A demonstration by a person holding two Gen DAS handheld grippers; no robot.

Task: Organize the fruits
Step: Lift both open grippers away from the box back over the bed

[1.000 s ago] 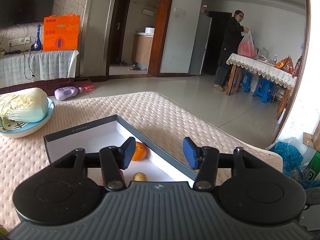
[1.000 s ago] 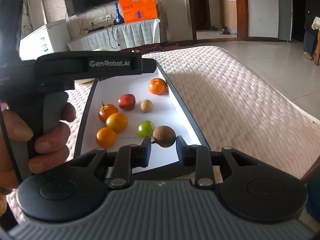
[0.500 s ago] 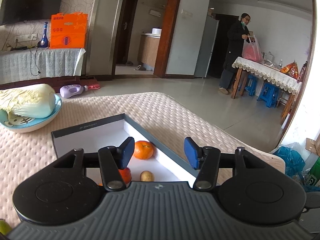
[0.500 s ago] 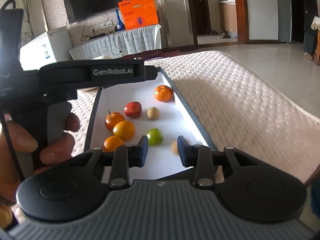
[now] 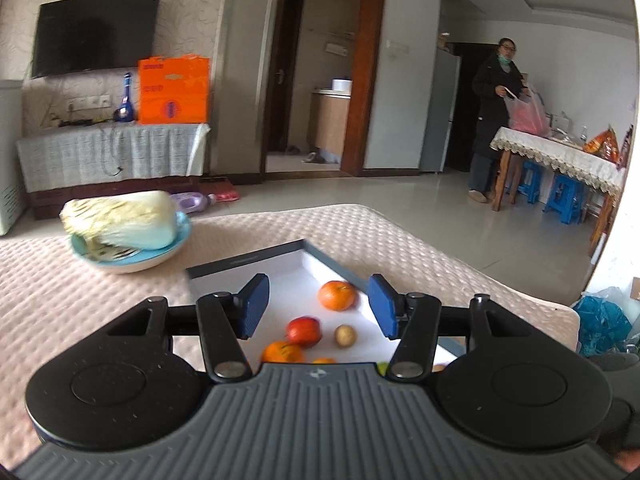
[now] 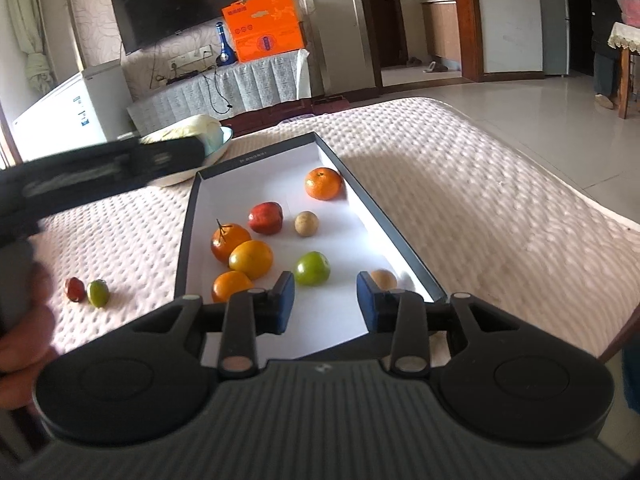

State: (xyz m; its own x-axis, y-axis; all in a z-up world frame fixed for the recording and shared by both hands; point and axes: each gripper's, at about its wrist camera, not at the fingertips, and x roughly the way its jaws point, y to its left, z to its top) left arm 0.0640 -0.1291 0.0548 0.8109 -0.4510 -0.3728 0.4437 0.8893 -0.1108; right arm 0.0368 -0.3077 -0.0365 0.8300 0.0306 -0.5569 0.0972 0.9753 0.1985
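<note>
Eight fruits are seen inside the shallow box [image 6: 192,216], whose white floor is ringed by a dark rim and which lies on the pink quilted cover [image 6: 480,208]. At its far end a mandarin [image 6: 323,183] is set close to the right wall. Nearer, a red fruit [image 6: 266,218] and a small tan fruit [image 6: 307,223] are placed side by side. A stemmed orange [image 6: 229,240], a yellow-orange fruit [image 6: 251,259] and another orange [image 6: 232,285] are clustered along the left side, the first two touching. A green fruit [image 6: 312,268] is found just beyond the right gripper [image 6: 326,306], and a brown round fruit [image 6: 383,280] is seen resting on the box floor by the right wall, just past the right blue pad.

The right gripper's jaws have just been opening; a gap is kept between the pads and nothing is pinched.

The left gripper [image 5: 318,306] is held with its jaws spread apart and empty, over the far part of the box. From the right wrist view its body is seen blurred at the left, with the person's hand [image 6: 20,320] wrapped around the handle.

Two small fruits, one red [image 6: 75,289] and one green [image 6: 98,293], are left touching on the cover outside the box, to its left. A cabbage [image 5: 124,216] is held in a blue bowl [image 5: 132,260] beyond the box
</note>
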